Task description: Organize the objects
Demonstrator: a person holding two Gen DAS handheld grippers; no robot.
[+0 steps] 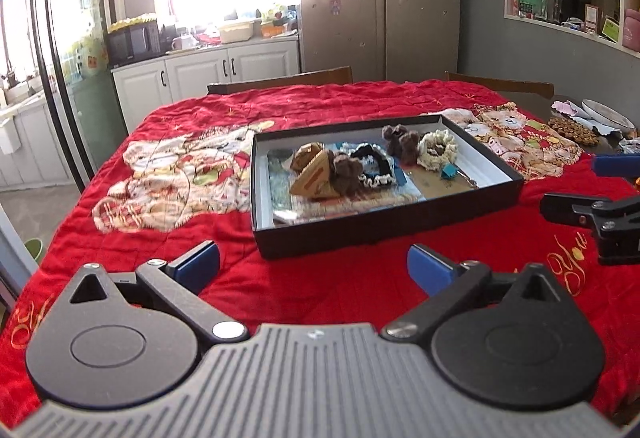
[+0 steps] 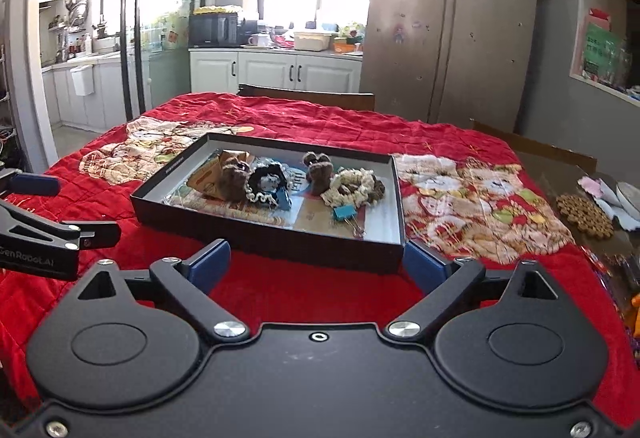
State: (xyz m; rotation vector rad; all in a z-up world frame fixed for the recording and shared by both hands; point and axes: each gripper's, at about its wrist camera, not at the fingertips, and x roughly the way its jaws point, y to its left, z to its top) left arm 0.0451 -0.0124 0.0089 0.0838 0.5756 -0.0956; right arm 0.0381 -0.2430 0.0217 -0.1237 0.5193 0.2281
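Scene: a black box (image 2: pixel 280 238) sits on the bench's red quilt (image 2: pixel 320 286), its long side toward both cameras.
Contents: two brown plush bits (image 2: pixel 318 170), a black frilly scrunchie (image 2: pixel 266 184), a cream scrunchie (image 2: pixel 352 184), a tan folded card piece (image 1: pixel 310 174) and a blue binder clip (image 2: pixel 345 213), all lying on printed paper inside the box.
Outside the box: a woven coaster (image 2: pixel 584 216) and a white dish (image 1: pixel 608 114) lie well apart at about 3 o'clock, past the quilt's edge.
Left gripper (image 1: pixel 312 266): jaws wide apart, nothing between them, low over bare quilt at the box's 6 o'clock.
Right gripper (image 2: pixel 316 264): jaws apart and empty; the box's near right corner lies just beside the right pad, and I cannot tell if they touch.
Step in hand: judged as a pause after a drop, with the loose items already gathered in the box.
Doing it well: clear the box wall before swinging either hand, so a finger does not nudge the light box askew.
Next reach: if the coaster belongs in too, the right hand is nearer; come in flat and pinch its rim.
Risk: the quilt is soft and wrinkled, so a dragged pad may pull the fabric and the box with it.
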